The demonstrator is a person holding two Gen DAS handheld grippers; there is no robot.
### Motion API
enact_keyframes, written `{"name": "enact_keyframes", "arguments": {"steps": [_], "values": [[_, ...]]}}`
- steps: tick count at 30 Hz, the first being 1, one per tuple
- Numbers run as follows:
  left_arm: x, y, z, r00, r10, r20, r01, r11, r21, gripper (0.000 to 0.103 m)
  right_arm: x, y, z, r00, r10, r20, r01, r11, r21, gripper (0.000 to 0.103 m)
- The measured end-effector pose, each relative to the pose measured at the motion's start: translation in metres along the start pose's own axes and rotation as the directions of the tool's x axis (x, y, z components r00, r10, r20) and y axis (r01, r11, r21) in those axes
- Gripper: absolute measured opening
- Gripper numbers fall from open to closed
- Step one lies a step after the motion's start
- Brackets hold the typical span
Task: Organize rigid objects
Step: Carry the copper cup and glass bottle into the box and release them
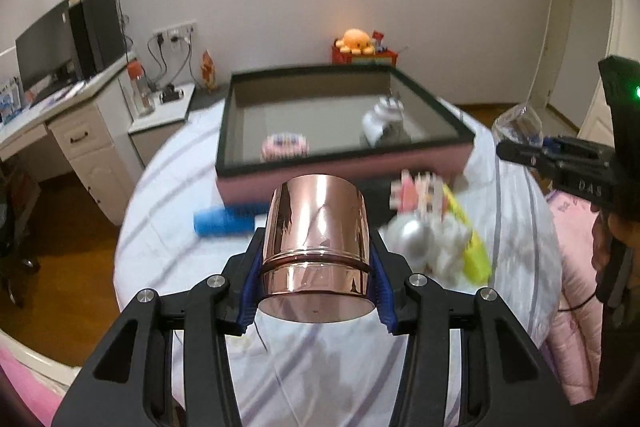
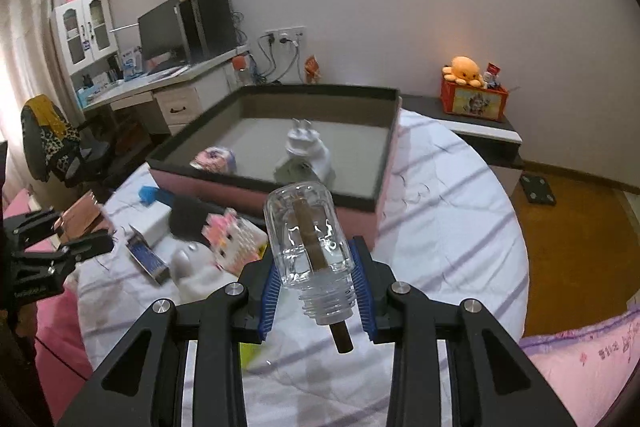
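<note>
My left gripper [image 1: 316, 267] is shut on a shiny copper cup [image 1: 318, 239], held above the bed. My right gripper [image 2: 318, 275] is shut on a clear glass jar [image 2: 308, 235] with a brown stick through its mouth. Ahead lies a pink box with a dark rim [image 1: 340, 167], also in the right wrist view [image 2: 280, 187]; it holds a white figurine [image 2: 308, 151] and a small pink patterned object [image 2: 214, 159]. The right gripper with the jar shows at the right edge of the left wrist view [image 1: 520, 147]. The left gripper with the cup shows at the left of the right wrist view [image 2: 64, 231].
A pile lies on the bed before the box: a blue cylinder [image 1: 224, 223], a silver ball [image 1: 410, 239], a pink-white block toy [image 2: 236, 239], a yellow item [image 1: 476, 255]. A desk [image 1: 60, 131] stands left. A nightstand [image 2: 480, 131] carries a red box with an orange plush.
</note>
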State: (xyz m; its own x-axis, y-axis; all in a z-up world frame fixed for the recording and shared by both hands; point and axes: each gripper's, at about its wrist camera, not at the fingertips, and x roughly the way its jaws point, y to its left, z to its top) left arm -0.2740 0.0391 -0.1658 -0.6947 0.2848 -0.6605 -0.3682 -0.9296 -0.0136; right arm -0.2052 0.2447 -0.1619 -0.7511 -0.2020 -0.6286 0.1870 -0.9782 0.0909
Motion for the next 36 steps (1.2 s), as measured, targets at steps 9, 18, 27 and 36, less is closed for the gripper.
{"name": "enact_keyframes", "arguments": {"steps": [9, 18, 27, 36], "values": [[0.011, 0.008, 0.061, 0.998, -0.004, 0.061, 0.003, 1.000, 0.016, 0.047, 0.007, 0.015, 0.046, 0.998, 0.016, 0.053, -0.012, 0.997, -0.075, 0.034], [0.066, 0.007, 0.119, 1.000, -0.004, 0.031, 0.002, 0.999, 0.049, 0.047, 0.051, 0.009, 0.090, 0.998, 0.027, 0.053, -0.021, 0.994, -0.109, 0.034], [0.136, 0.006, 0.143, 0.998, 0.050, -0.043, -0.048, 0.997, 0.054, 0.047, 0.113, -0.018, 0.109, 1.000, 0.003, -0.022, -0.005, 0.996, -0.091, 0.034], [0.183, 0.009, 0.135, 0.988, 0.063, -0.138, -0.056, 0.997, 0.053, 0.047, 0.158, -0.038, 0.101, 0.994, 0.007, -0.107, -0.013, 0.998, -0.059, 0.034]]}}
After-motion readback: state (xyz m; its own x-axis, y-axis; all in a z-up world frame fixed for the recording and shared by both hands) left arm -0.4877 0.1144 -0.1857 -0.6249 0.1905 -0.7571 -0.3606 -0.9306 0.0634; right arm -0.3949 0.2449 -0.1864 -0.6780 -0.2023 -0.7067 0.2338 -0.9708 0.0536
